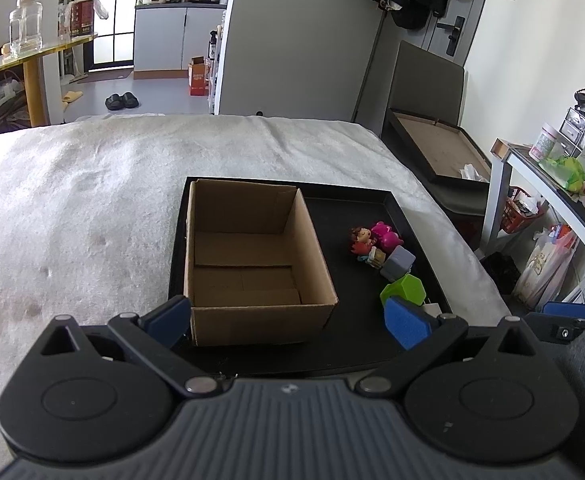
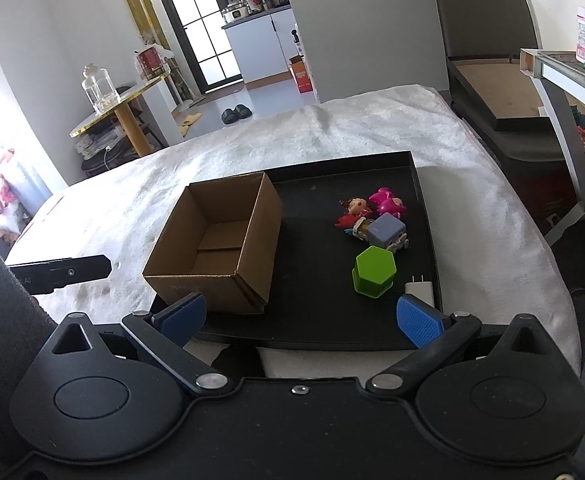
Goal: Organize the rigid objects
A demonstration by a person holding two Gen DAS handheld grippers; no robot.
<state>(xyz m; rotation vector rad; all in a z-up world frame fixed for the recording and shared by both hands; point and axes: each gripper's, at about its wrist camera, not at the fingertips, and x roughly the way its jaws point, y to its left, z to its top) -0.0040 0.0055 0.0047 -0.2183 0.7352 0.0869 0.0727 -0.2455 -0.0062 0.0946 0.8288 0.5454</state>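
Observation:
An empty open cardboard box [image 1: 248, 264] [image 2: 220, 244] stands on the left part of a black tray [image 1: 356, 344] [image 2: 316, 320]. On the tray's right lie a green hexagonal block [image 1: 406, 289] [image 2: 373, 270], a grey-purple cube [image 1: 399, 263] [image 2: 386, 230], a small doll [image 1: 362, 238] [image 2: 355, 208], a pink toy [image 1: 386, 234] [image 2: 388, 200] and a white charger plug [image 2: 420, 290]. My left gripper [image 1: 288, 322] is open and empty at the tray's near edge. My right gripper [image 2: 302, 318] is open and empty, also at the near edge.
The tray lies on a white fleece blanket [image 1: 92, 200] [image 2: 372, 136]. To the right stand a dark low cabinet [image 1: 436, 152] and a cluttered white shelf [image 1: 552, 184]. A gold-edged table with a glass jar [image 1: 24, 28] is at the far left.

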